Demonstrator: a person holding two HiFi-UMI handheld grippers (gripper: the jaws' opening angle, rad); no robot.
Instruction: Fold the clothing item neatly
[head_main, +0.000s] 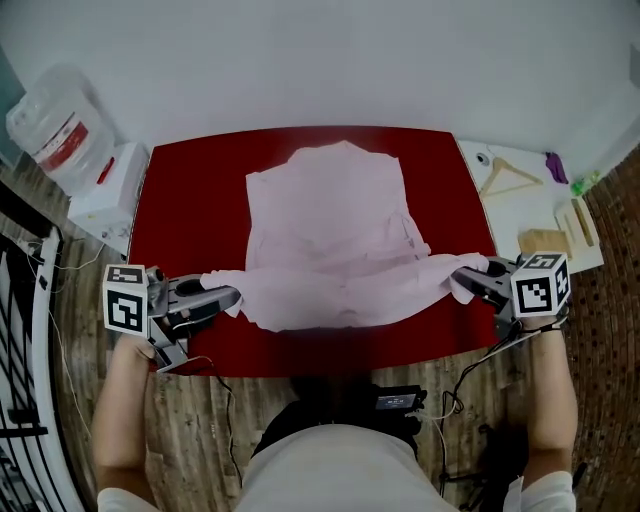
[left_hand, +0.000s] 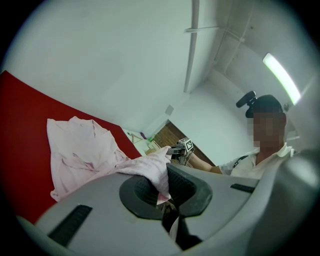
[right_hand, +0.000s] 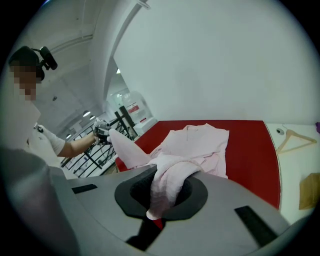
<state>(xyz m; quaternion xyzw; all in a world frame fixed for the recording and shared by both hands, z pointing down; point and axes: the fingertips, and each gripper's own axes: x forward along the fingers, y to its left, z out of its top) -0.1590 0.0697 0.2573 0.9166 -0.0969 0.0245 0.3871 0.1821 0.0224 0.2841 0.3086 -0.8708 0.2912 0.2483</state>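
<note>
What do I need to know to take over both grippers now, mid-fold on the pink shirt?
Left gripper: jaws shut on the near left corner of the shirt.
Right gripper: jaws shut on the near right corner.
Shirt: far part lies flat on the red mat; near edge is raised and stretched between the grippers.
Done: both corners gripped.
Left: probably carry the near edge toward the collar, lay it down, release, then finish the fold.
</note>
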